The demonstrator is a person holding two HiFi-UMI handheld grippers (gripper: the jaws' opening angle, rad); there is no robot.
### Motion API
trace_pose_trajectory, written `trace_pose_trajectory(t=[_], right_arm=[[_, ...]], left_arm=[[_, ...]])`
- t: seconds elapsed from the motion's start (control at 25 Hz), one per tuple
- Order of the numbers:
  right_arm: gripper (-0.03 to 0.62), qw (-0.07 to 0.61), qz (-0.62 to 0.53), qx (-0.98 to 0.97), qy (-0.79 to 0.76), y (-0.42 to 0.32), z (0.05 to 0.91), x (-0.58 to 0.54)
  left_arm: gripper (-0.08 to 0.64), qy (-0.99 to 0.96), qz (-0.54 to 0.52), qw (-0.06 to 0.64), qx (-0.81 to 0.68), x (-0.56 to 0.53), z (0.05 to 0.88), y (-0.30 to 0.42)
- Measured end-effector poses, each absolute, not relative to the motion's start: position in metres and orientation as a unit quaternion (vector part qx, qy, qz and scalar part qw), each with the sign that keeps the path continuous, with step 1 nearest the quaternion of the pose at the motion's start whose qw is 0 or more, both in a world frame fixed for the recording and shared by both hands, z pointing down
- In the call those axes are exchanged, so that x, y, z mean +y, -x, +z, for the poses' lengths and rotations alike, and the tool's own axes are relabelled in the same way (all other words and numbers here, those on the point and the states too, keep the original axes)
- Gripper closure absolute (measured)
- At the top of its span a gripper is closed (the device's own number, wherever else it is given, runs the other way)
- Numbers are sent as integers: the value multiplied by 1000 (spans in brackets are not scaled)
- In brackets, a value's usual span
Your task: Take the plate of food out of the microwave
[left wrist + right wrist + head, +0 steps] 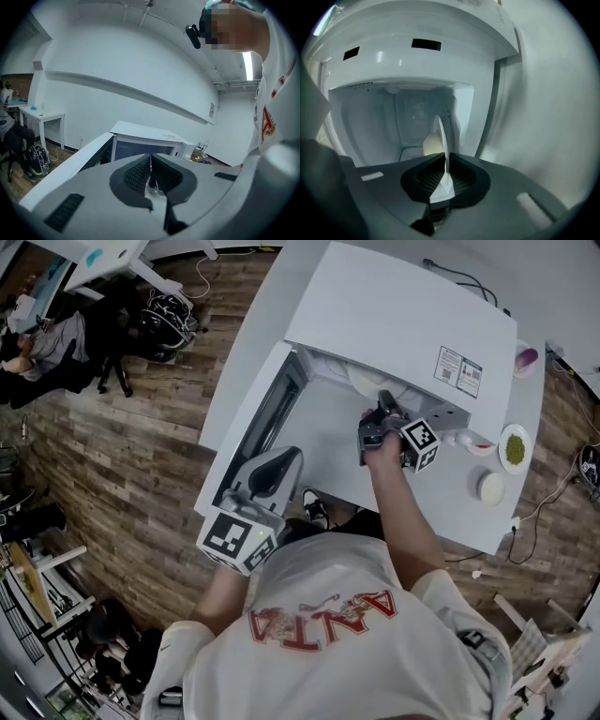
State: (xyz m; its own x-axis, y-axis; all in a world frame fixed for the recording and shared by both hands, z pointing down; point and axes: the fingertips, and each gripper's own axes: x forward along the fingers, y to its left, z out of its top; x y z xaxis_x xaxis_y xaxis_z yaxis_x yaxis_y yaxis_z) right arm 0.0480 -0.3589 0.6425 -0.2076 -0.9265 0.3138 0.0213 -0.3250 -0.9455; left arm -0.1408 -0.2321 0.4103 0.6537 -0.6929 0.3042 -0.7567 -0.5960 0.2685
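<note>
The white microwave (394,315) stands on a white table (469,521), its door (258,432) swung open to the left. In the cavity mouth lies a white plate (370,381). My right gripper (380,418) reaches into the opening and is shut on the plate's near rim. In the right gripper view the plate (440,138) shows edge-on between the pads, with a pale round piece of food (431,144) on it. My left gripper (267,474) hovers by the door's outer end, shut with nothing in it. In the left gripper view its jaws (150,174) meet, with the microwave (145,140) ahead.
To the right of the microwave stand a small plate of green food (515,448), a white bowl (490,487) and a dish with something purple (526,359). The table's front edge runs under my right arm. A person (37,343) sits at the far left over a wooden floor.
</note>
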Motion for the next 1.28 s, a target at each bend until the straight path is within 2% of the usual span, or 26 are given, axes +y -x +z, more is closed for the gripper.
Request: trace_pose_trajectory(t=[0.52, 1.28], right_arm=[[577, 368, -621, 474, 503, -49, 630, -348], [577, 379, -614, 500, 479, -38, 595, -266]], left_arm=[[541, -893, 70, 197, -399, -232, 405, 144], [541, -918, 46, 198, -339, -215, 400, 134]])
